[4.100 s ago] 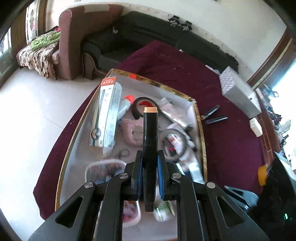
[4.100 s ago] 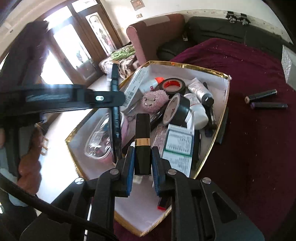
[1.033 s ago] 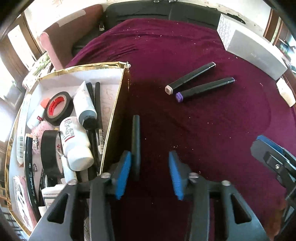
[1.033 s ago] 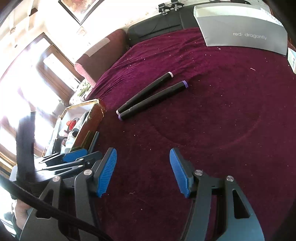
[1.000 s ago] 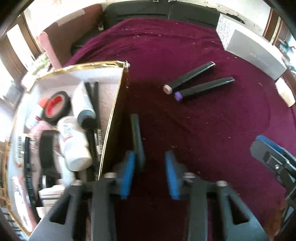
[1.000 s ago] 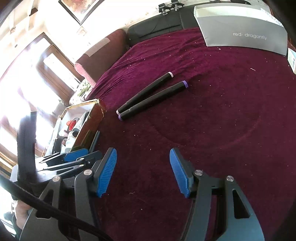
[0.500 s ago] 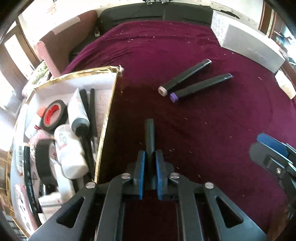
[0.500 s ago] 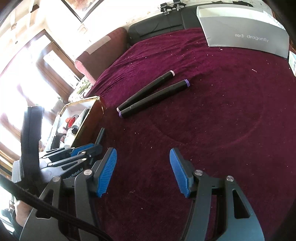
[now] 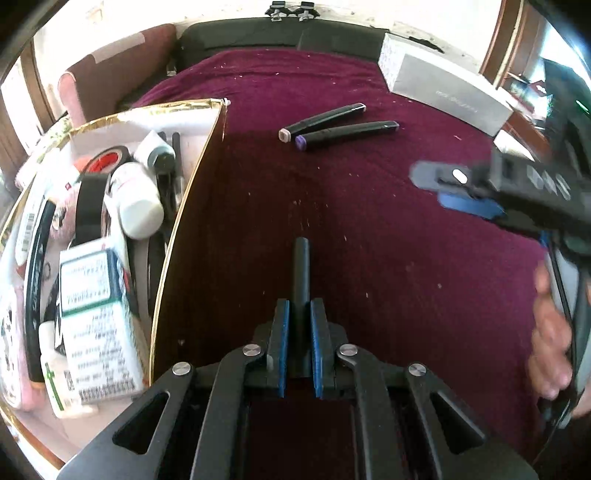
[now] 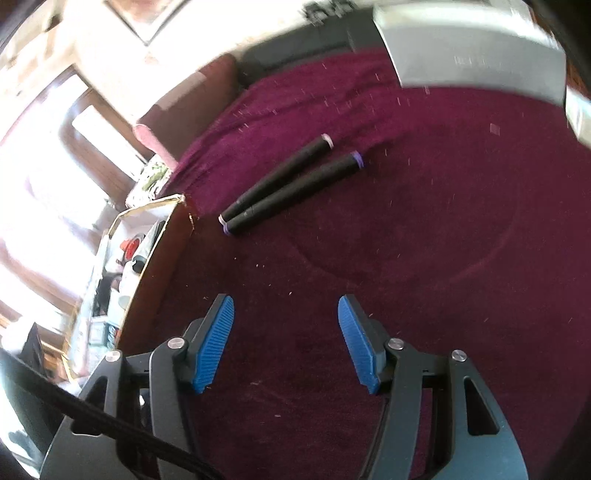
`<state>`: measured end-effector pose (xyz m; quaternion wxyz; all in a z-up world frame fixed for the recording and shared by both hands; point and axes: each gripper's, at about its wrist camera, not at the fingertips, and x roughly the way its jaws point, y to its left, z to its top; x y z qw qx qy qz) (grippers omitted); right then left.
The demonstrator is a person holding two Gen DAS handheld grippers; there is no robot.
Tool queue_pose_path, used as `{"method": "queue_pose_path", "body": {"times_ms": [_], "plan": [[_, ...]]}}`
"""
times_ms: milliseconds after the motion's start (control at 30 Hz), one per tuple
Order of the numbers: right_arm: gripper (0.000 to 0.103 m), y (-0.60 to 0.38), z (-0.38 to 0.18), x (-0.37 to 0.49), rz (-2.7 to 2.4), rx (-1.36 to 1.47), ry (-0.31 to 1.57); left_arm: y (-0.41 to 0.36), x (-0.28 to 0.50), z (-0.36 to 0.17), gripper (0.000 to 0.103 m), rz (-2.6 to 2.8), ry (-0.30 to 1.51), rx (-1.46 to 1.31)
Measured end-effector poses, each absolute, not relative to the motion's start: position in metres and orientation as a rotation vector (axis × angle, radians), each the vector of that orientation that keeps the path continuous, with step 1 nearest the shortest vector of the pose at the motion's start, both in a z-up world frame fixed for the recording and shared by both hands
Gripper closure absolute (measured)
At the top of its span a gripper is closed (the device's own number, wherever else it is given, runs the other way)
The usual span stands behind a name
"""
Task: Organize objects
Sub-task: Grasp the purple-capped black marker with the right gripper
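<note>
My left gripper (image 9: 298, 314) is shut on a black marker (image 9: 301, 269) that points forward, held over the maroon cloth just right of the gold-rimmed box (image 9: 192, 184). Two more black markers lie side by side farther on, one with a white end (image 9: 321, 117) and one with a purple end (image 9: 345, 131); they also show in the right wrist view (image 10: 277, 181) (image 10: 295, 192). My right gripper (image 10: 286, 317) is open and empty above the cloth, and shows blurred at the right of the left wrist view (image 9: 465, 192).
The box holds tape rolls (image 9: 107, 162), a white bottle (image 9: 135, 199), a green-and-white carton (image 9: 92, 295) and other items. A grey box (image 9: 447, 92) stands at the back right. A sofa (image 9: 277, 33) and an armchair (image 9: 110, 70) are behind the table.
My left gripper closed on the black marker that lay beside the box and has lifted it. My right gripper has swung forward and to the right, staying open.
</note>
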<state>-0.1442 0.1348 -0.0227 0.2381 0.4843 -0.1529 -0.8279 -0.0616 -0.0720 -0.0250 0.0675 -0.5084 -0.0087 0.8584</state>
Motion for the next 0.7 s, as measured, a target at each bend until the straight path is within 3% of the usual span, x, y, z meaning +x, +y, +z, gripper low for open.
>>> {"method": "queue_pose_path", "body": {"times_ms": [100,200,333,700], "plan": [[0.046,0.123,-0.018,-0.159,-2.324,1.39,-0.391,-0.073,-0.053,-0.025,0.094,2.585,-0.044,-1.513],[0.053,0.112,-0.019,-0.191,-2.329,1.471,-0.453,-0.072,-0.045,-0.025,0.094,2.585,-0.043,-1.484],[0.053,0.098,-0.012,-0.219,-2.405,1.502,-0.452,-0.085,-0.041,-0.026,0.094,2.527,-0.154,-1.475],[0.053,0.076,-0.023,-0.258,-2.522,1.652,-0.398,-0.086,-0.035,-0.024,0.094,2.509,-0.137,-1.446]]}}
